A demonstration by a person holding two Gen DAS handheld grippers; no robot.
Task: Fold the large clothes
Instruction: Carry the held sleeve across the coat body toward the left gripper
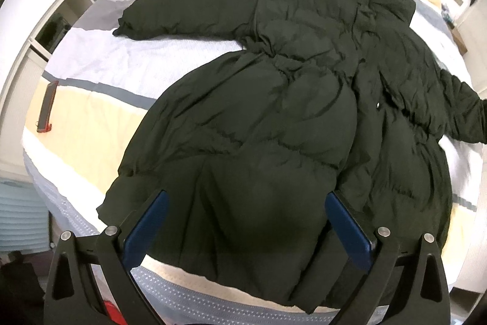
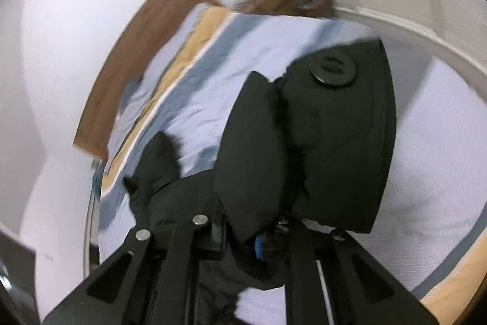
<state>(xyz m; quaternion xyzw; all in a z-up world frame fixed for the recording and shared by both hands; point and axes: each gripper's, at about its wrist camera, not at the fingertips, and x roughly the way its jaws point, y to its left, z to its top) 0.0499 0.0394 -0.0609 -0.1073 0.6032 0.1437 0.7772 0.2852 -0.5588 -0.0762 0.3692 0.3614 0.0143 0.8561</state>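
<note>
The bed [image 1: 100, 57] fills the room's middle, its crinkled cover striped in pale lilac, grey-blue and cream; white walls and a brown wooden headboard [image 2: 127, 63] edge it; across the cover lies the black puffer coat [image 1: 274, 111], quilted in soft swollen bands, one sleeve stretched flat to the side, collar toward the headboard; the left gripper [image 1: 246, 203] hangs over the hem, its blue-padded jaws spread wide and touching nothing; the right gripper [image 2: 252, 236] has its jaws pinched on a cuff [image 2: 319, 142] with a round button; a small dark red-edged object [image 1: 47, 107] lies near the bed's edge.
</note>
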